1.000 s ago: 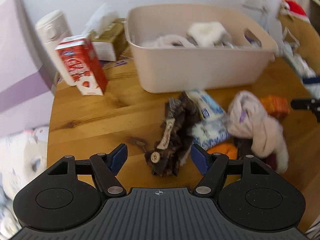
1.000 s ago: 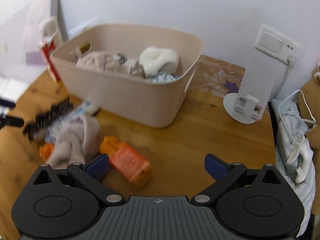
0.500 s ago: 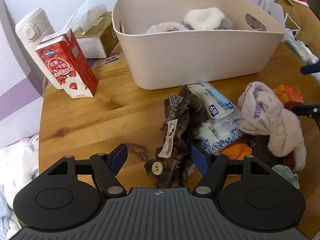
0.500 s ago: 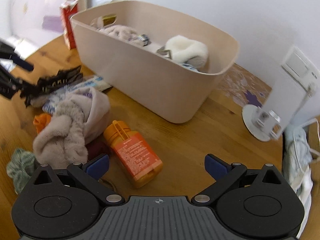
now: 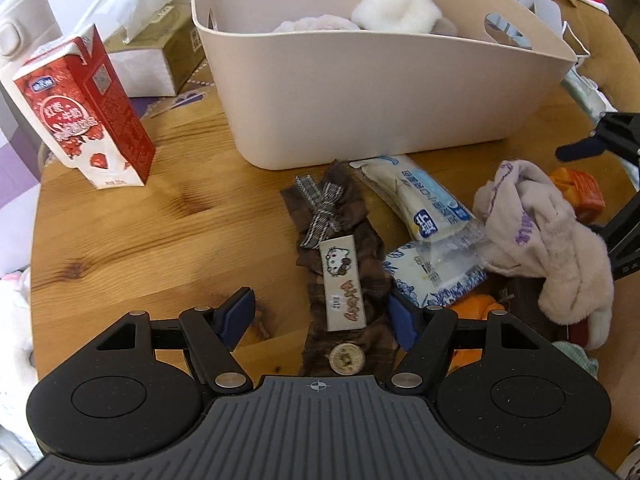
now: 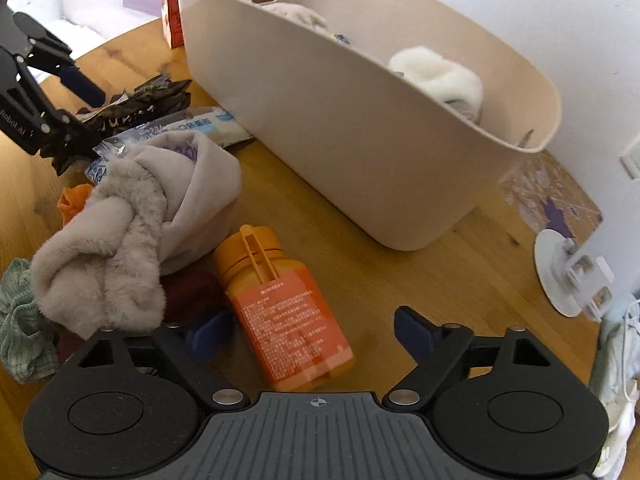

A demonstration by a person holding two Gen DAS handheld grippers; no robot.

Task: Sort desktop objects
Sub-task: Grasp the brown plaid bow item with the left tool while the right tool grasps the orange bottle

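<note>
On my left wrist view the brown plaid fabric piece [image 5: 340,256] lies flat and wrinkled at the centre of the wooden bench [image 5: 140,240], with a checked ribbon bow, a white card label and a round button near the bottom of the frame. My left gripper [image 5: 320,316] stands spread around its lower end: the right blue pad is just beside the cloth's edge, the left pad is over bare wood, so nothing is gripped. To the right of it lie two crinkly clear plastic packets [image 5: 424,208], then a fluffy pale pink garment [image 5: 552,240] heaped in soft folds. The smooth beige plastic bin [image 5: 360,92] fills the upper centre, with fleecy white and pink items inside. A glossy red carton [image 5: 84,112] stands upright at the upper left, and open wood stretches between it and the cloth.

On my right wrist view the orange plastic bottle [image 6: 280,308] lies on its side at the lower centre, cap toward the top of the frame. My right gripper [image 6: 308,332] straddles it, its fingers closing but not yet touching it. Bare bench runs to the right of the bottle, toward a white round-based stand [image 6: 568,280] at the right edge.
</note>
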